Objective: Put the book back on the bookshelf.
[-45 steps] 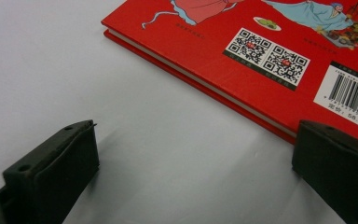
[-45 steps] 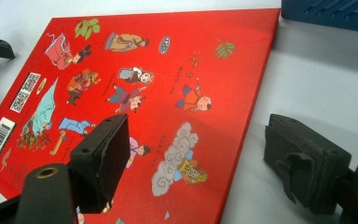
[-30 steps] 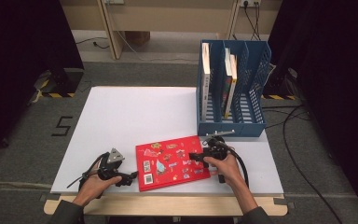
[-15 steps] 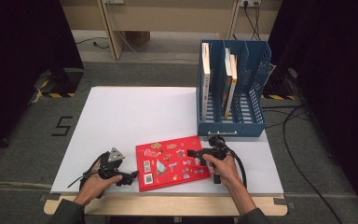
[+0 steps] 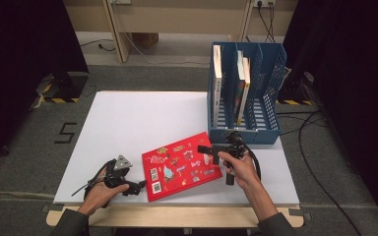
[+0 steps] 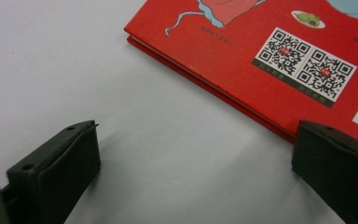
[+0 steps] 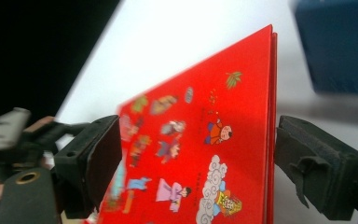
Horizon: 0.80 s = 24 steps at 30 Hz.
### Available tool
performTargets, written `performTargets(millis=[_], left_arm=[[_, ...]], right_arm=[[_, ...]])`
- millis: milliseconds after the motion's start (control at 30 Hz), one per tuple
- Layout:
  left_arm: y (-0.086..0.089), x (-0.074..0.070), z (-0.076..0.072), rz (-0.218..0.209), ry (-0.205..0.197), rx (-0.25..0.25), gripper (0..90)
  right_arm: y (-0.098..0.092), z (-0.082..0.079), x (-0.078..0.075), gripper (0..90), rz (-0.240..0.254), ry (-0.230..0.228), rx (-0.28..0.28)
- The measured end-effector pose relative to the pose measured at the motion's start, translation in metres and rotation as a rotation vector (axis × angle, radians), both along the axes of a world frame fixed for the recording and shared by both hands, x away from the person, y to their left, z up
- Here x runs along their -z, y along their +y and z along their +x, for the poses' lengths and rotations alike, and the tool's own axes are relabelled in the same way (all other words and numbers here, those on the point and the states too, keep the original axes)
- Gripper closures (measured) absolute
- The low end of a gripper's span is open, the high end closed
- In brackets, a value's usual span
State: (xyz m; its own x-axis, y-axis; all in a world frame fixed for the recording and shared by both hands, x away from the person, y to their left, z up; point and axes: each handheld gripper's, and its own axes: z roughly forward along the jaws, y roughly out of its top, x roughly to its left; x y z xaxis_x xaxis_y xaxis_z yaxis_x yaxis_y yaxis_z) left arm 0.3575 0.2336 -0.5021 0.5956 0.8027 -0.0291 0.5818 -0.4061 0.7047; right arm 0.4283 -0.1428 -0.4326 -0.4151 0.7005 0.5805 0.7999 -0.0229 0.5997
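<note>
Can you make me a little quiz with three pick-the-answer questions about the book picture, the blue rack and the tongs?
1. Where does the red picture book lie?
A. flat on the white table
B. inside the blue file rack
C. on the floor

2. How many books stand in the blue file rack?
A. none
B. three
C. six

3. How are the right tongs just now?
A. shut on the book
B. shut on a cable
C. open, gripping nothing

Answers: 1 A, the book lies on the table between both hands. 2 B, one white spine stands at the rack's left and two more in the next slot. 3 C, in the right gripper view both pads stand wide apart, the book beyond them.
</note>
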Motion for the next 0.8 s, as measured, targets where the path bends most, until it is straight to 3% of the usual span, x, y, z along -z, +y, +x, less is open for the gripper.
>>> performTargets(millis=[100,200,267,367,433,633,800], left_arm=[[-0.001,0.000,0.000,0.007,-0.001,-0.001,0.0],[-0.001,0.000,-0.001,0.003,-0.007,0.000,0.0],[-0.001,0.001,-0.001,0.001,-0.011,0.002,0.0],[-0.002,0.001,-0.001,-0.004,-0.012,0.005,0.0],[-0.003,0.001,-0.001,-0.004,-0.013,0.008,0.0],[-0.007,0.001,-0.001,-0.035,-0.014,0.009,0.0],[-0.010,0.002,-0.001,-0.050,-0.015,0.004,0.0]], right_arm=[[0.006,0.001,-0.024,17.7,0.006,-0.028,-0.029],[0.016,0.002,-0.046,18.0,-0.053,-0.059,-0.091],[0.022,0.002,-0.056,19.0,-0.076,-0.056,-0.106],[0.034,0.003,-0.072,18.4,-0.150,-0.074,-0.140],[0.043,0.003,-0.082,18.5,-0.166,-0.103,-0.159],[0.063,-0.003,-0.115,22.2,-0.093,-0.164,-0.234],[0.070,-0.001,-0.123,22.2,-0.095,-0.163,-0.238]])
